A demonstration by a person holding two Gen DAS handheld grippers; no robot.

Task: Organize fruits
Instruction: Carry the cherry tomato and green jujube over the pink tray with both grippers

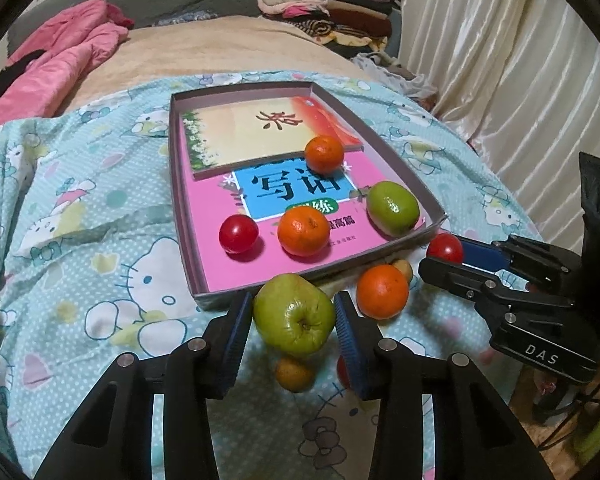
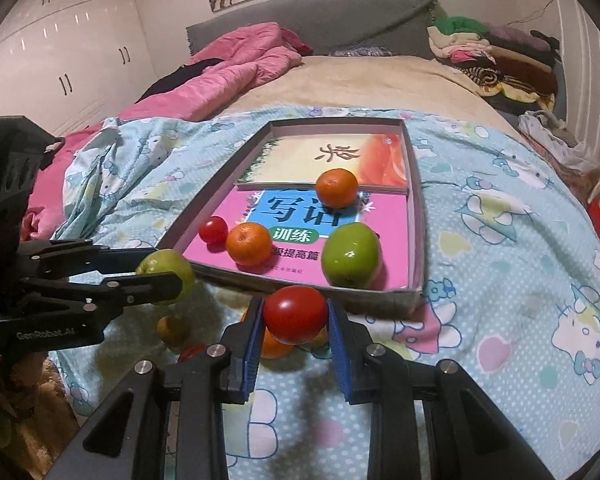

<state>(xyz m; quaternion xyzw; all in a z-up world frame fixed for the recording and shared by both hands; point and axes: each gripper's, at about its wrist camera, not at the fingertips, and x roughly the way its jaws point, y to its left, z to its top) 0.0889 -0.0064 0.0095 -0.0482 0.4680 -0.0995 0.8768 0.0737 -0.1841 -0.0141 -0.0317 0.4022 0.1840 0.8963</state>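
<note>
Left wrist view: left gripper (image 1: 294,322) fingers gripping green apple (image 1: 294,316), right gripper (image 2: 296,316) gripping tomato (image 2: 296,314), both nearing box (image 1: 432,204); 4 fruits in, approx. 4 waiting on bed.

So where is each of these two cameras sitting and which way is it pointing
Left wrist: rides the left hand-held gripper, looking along its fingers over a green apple to the box; the right hand-held gripper enters from the right with a red tomato.
Right wrist: rides the right hand-held gripper, looking over the red tomato to the box; the left hand-held gripper enters from the left with the green apple.
Shared: box, both held fruits, bedspread.
</note>
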